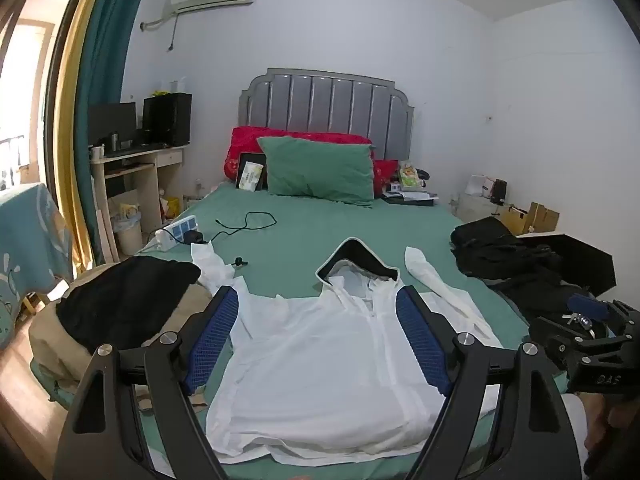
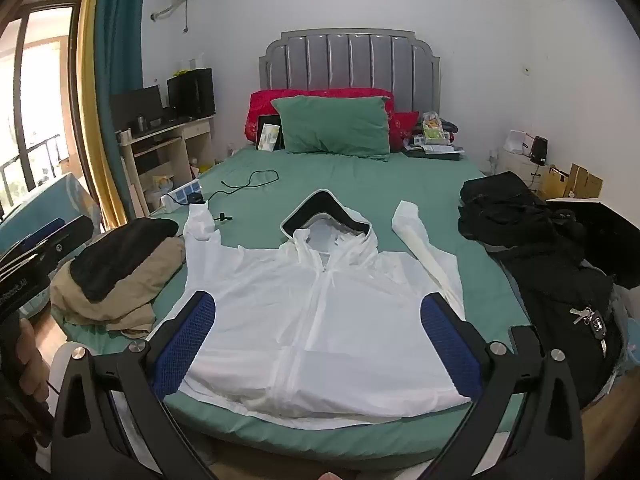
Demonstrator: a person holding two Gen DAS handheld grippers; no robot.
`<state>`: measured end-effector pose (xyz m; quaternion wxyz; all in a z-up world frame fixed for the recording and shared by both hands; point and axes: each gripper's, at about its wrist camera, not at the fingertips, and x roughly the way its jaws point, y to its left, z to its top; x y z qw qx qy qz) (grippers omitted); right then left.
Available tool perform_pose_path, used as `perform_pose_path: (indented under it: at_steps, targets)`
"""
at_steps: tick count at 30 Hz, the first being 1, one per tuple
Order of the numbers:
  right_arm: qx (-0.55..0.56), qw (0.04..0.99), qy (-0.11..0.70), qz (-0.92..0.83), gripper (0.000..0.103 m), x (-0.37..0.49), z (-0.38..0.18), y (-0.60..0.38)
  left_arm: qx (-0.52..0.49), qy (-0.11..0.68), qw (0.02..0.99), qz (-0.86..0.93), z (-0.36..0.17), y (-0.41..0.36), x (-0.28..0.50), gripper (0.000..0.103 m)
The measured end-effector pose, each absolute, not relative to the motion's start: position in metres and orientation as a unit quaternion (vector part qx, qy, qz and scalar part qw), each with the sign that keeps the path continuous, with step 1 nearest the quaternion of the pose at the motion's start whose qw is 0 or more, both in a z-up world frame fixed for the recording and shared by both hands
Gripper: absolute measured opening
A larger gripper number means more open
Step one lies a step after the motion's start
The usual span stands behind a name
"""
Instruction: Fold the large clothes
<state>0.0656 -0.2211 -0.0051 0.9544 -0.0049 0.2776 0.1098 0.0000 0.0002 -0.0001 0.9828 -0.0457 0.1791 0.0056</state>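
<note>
My left gripper (image 1: 318, 336) has its jaws spread wide w/ nothing between the pads; it hangs above the near half of the white hooded jacket (image 1: 320, 360). My right gripper (image 2: 316, 344) is the same: jaws as far apart as they go, empty, poised over the hem end of that jacket.

The jacket lies flat on the green bed sheet (image 1: 320, 236), zip side up, straight ahead of both grippers and a bit below them. The hood (image 2: 326, 212) points away from me, toward the green pillow (image 2: 334, 124). One sleeve (image 2: 202, 220) runs off beyond my left fingertips, cuff near the power strip (image 1: 180, 232). The other sleeve (image 2: 424, 248) lies bent, ahead and to the right of my right gripper's right finger. To the left of the grippers sits a tan and black pile (image 2: 120, 276); to the right, a heap of black clothes (image 2: 520, 232) w/ keys (image 2: 592, 320) on it.

Step, as I read it: garment is spread out, folding not yet begun, no crease made so far. Prob the approach before the first fold.

Next move calls for: drop each gripper to a side of the jacket, pinch a sleeve or shoulder edge, thin fabric only, not the sheet under it. Then carry it in toward the zip line. Fabric looks light and slippery, so grip needs to be firm and the lift low, else it'll billow or slide.
</note>
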Motion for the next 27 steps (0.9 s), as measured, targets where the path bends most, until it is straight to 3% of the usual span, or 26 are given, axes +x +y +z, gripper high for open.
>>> perform_pose_path:
  at_steps: [27]
  targets:
    - [-0.004, 0.956, 0.276, 0.105, 0.102, 0.0717, -0.0056, -0.2277, -0.033, 0.189, 0.981, 0.007, 0.0018, -0.0034, 0.0045, 0.084]
